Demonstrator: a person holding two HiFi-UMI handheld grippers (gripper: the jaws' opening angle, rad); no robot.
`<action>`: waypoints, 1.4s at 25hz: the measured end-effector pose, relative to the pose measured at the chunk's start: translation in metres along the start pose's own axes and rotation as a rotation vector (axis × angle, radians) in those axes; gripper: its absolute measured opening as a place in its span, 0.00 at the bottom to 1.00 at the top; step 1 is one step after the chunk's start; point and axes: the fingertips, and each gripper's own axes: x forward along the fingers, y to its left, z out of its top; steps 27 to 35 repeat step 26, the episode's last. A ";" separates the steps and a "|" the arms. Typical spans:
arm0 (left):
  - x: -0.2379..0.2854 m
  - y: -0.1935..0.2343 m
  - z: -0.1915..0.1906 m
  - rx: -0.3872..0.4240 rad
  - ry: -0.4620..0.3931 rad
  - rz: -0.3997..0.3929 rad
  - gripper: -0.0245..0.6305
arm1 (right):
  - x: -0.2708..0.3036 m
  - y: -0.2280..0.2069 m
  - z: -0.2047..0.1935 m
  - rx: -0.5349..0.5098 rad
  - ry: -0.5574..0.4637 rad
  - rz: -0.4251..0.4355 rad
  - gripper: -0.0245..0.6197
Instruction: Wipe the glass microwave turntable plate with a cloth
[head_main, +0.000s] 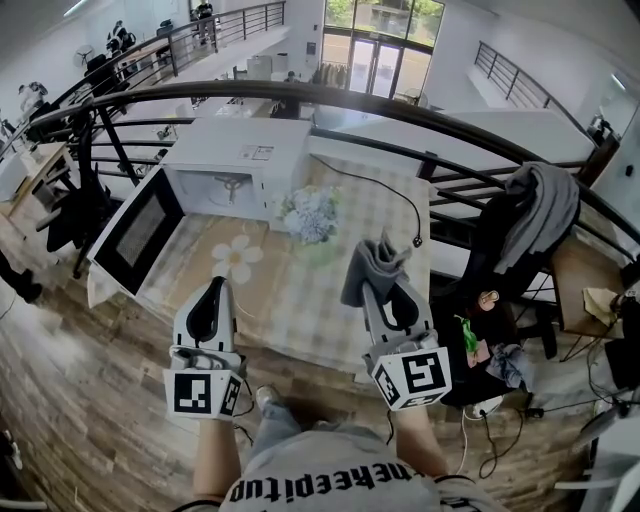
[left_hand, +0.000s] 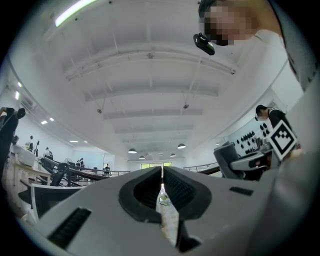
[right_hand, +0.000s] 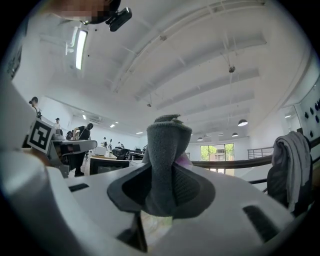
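Observation:
A white microwave (head_main: 243, 152) stands at the back of the table with its door (head_main: 137, 232) swung open to the left. Its lit cavity (head_main: 232, 188) is too small to show a glass plate clearly. My right gripper (head_main: 385, 285) hovers over the table's right front, shut on a grey cloth (head_main: 370, 262) that sticks up out of the jaws. In the right gripper view the cloth (right_hand: 164, 160) fills the gap of that gripper (right_hand: 162, 190). My left gripper (head_main: 212, 290) is held over the table's left front, shut with nothing in it, as its own view (left_hand: 161, 192) confirms. Both point upward toward the ceiling.
A bunch of pale flowers (head_main: 310, 213) lies right of the microwave. A black cable (head_main: 390, 195) runs across the checked tablecloth (head_main: 300, 300). A curved dark railing (head_main: 420, 120) passes behind the table. A chair draped with a grey garment (head_main: 535, 215) stands to the right.

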 end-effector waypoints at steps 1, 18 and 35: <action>0.000 0.000 0.000 0.000 0.001 -0.001 0.06 | 0.000 -0.001 0.000 -0.002 0.000 -0.004 0.20; -0.001 -0.005 0.003 -0.003 0.001 -0.015 0.06 | -0.007 0.004 0.005 -0.004 -0.012 -0.008 0.20; -0.004 -0.005 0.002 -0.006 -0.002 -0.016 0.06 | -0.010 0.004 0.003 0.002 -0.016 -0.016 0.20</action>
